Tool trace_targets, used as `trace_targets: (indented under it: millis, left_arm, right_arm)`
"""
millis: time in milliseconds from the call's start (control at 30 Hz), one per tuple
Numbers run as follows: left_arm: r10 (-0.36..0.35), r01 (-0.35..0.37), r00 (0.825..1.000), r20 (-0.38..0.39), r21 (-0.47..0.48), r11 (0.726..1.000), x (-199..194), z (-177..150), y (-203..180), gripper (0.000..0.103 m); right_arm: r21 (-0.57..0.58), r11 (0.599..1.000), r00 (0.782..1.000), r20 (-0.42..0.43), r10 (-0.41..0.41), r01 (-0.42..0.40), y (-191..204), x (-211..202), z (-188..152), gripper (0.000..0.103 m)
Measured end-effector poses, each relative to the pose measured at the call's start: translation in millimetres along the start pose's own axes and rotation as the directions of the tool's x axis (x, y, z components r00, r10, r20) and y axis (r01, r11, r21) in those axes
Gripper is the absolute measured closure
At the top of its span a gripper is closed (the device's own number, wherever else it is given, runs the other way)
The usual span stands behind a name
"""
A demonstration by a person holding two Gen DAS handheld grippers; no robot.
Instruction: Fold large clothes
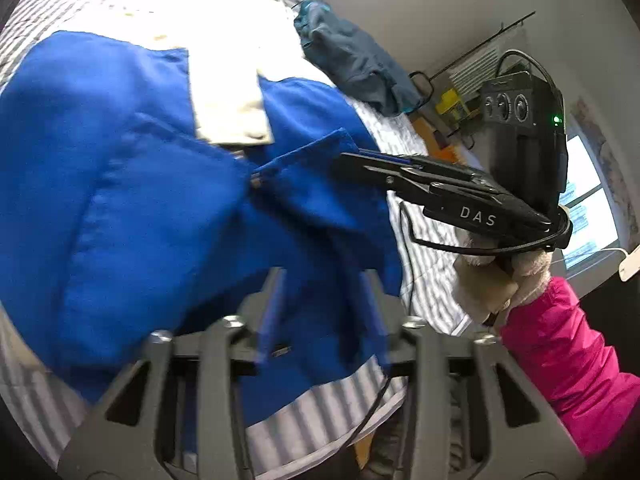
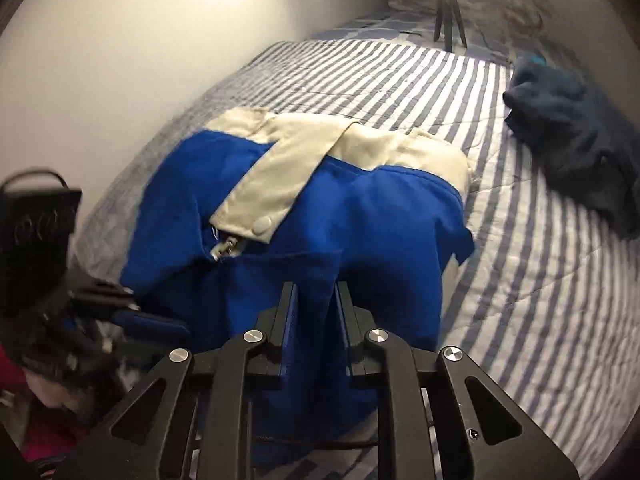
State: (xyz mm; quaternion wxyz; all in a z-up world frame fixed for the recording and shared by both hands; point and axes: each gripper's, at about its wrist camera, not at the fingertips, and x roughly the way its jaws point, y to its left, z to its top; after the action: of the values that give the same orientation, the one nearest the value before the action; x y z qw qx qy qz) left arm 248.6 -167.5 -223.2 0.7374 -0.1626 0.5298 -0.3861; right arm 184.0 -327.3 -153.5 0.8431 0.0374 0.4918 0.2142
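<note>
Looking along our right gripper (image 2: 314, 292) at the lower middle of the right wrist view, we see its jaws clamped on a fold of the blue jacket (image 2: 360, 208), which lies bunched on the striped bed (image 2: 540, 280) with its cream collar (image 2: 288, 160) toward the upper middle. In the left wrist view our left gripper (image 1: 324, 280) at the lower middle has blue cloth between its jaws, which stand apart without pressing on it. A dark teal garment (image 2: 576, 128) lies apart at the right edge.
</note>
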Motion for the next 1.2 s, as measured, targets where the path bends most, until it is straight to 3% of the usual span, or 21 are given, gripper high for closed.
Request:
trace_targets:
  millis: [100,233,267,300,333,400,600,667,733,833,867,900,967,1100,1200]
  left_arm:
    - [0.006,-0.006,1.0,0.018,0.004,1.0,12,0,-7,0.061]
    - [0.009,-0.009,0.999,0.031,-0.006,1.0,22,-3,-12,0.062]
    - [0.017,-0.017,0.999,0.04,-0.002,1.0,24,-2,-13,0.07]
    - [0.026,-0.025,0.999,0.042,-0.008,1.0,27,-2,-12,0.079]
    - [0.014,-0.014,0.999,0.033,-0.024,1.0,31,-2,-9,0.098]
    - [-0.004,0.007,0.999,0.049,-0.05,0.999,30,-4,-6,0.099]
    - [0.011,-0.012,0.991,0.135,0.008,1.0,7,-15,-25,0.102]
    - [0.009,-0.011,0.992,0.122,0.016,1.0,9,-13,-25,0.102]
    - [0.051,-0.058,0.992,0.112,0.065,0.996,15,-13,-30,0.102]
    - [0.072,-0.084,0.991,0.109,0.104,0.991,16,-15,-33,0.102]
    - [0.069,-0.08,0.992,0.104,0.103,0.991,14,-15,-32,0.102]
    - [0.072,-0.081,0.993,0.095,0.094,0.992,12,-15,-31,0.102]
    - [0.068,-0.073,0.996,0.065,0.081,0.994,7,-15,-27,0.102]
    - [0.061,-0.07,0.992,0.108,0.083,0.994,-36,-18,-20,0.102]
    - [0.113,-0.129,0.973,0.203,0.069,0.989,-79,-6,-3,0.102]
  right_arm:
    - [0.006,0.995,0.995,0.006,0.098,-0.098,2,-8,2,0.086]
    - [-0.025,0.995,0.996,-0.011,0.093,-0.094,11,-2,6,0.086]
    - [-0.022,0.995,0.995,-0.018,0.094,-0.094,12,1,7,0.086]
    - [-0.022,0.996,0.996,-0.02,0.087,-0.087,13,4,7,0.095]
    - [-0.022,0.996,0.996,-0.024,0.081,-0.082,14,7,7,0.099]
    - [-0.007,0.996,0.996,-0.01,0.092,-0.092,16,6,7,0.1]
    - [0.126,0.985,0.991,0.075,0.109,-0.118,-6,0,9,0.102]
    - [0.166,0.979,0.993,0.052,0.109,-0.116,-13,9,4,0.102]
    - [0.208,0.972,0.994,0.044,0.101,-0.108,-18,15,1,0.102]
    - [0.282,0.945,0.985,0.099,0.142,-0.164,-25,7,0,0.102]
    - [0.273,0.953,0.99,0.092,0.109,-0.13,-24,5,1,0.102]
    - [0.234,0.972,0.998,0.069,0.011,-0.027,-19,2,3,0.102]
    - [0.165,0.982,0.994,0.04,-0.098,0.09,-11,-3,3,0.098]
    - [0.152,0.971,0.973,0.112,-0.204,0.186,3,-35,-7,0.097]
    - [0.178,0.971,0.963,0.188,-0.194,0.161,2,-57,-19,0.096]
